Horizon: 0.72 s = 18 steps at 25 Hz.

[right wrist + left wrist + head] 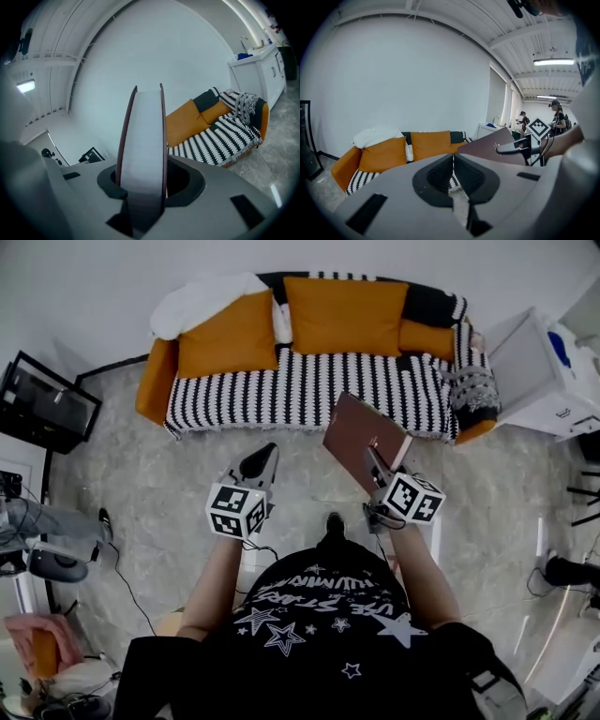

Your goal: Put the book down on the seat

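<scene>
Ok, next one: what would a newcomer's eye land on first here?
The sofa, black-and-white striped with orange cushions, fills the top of the head view. In front of its right half, the right gripper is clamped on a brown book. The left gripper beside it is shut and empty.

You hold both claws out ahead, side by side: your left claw (263,459) empty, jaws pressed together, your right claw (377,463) clamped on the book (349,432) standing upright between its jaws.
</scene>
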Motion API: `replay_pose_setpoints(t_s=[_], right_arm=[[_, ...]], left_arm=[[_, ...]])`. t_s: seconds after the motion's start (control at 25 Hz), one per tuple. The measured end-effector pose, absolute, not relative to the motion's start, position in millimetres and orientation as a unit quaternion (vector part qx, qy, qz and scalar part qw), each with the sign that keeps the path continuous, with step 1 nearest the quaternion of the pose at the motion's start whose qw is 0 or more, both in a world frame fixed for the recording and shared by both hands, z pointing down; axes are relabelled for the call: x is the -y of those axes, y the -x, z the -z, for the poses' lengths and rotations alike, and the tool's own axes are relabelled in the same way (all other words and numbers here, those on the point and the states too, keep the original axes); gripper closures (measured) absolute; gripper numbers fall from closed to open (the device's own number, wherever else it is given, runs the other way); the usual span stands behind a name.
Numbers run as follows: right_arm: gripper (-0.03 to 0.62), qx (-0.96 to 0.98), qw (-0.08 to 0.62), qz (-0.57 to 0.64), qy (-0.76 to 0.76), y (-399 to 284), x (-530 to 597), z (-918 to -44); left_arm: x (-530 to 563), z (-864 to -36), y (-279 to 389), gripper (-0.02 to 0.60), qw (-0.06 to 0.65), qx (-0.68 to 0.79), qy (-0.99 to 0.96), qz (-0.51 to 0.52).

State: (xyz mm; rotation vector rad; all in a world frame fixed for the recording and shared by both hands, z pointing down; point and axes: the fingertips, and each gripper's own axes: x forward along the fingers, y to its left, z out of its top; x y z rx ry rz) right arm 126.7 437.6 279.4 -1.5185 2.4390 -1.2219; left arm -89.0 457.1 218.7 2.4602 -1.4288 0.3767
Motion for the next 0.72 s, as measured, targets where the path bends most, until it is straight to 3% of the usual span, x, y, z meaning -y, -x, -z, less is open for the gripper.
replay_pose_setpoints(t_s=[0.72], right_arm=[[0.434, -0.776, -0.004, 0.415, 0.476, -186.6, -357.6, -310.0]], left_arm=[[-401.6, -226.2, 40.7, 0.568, 0.138, 0.524, -0.827, -0.15]])
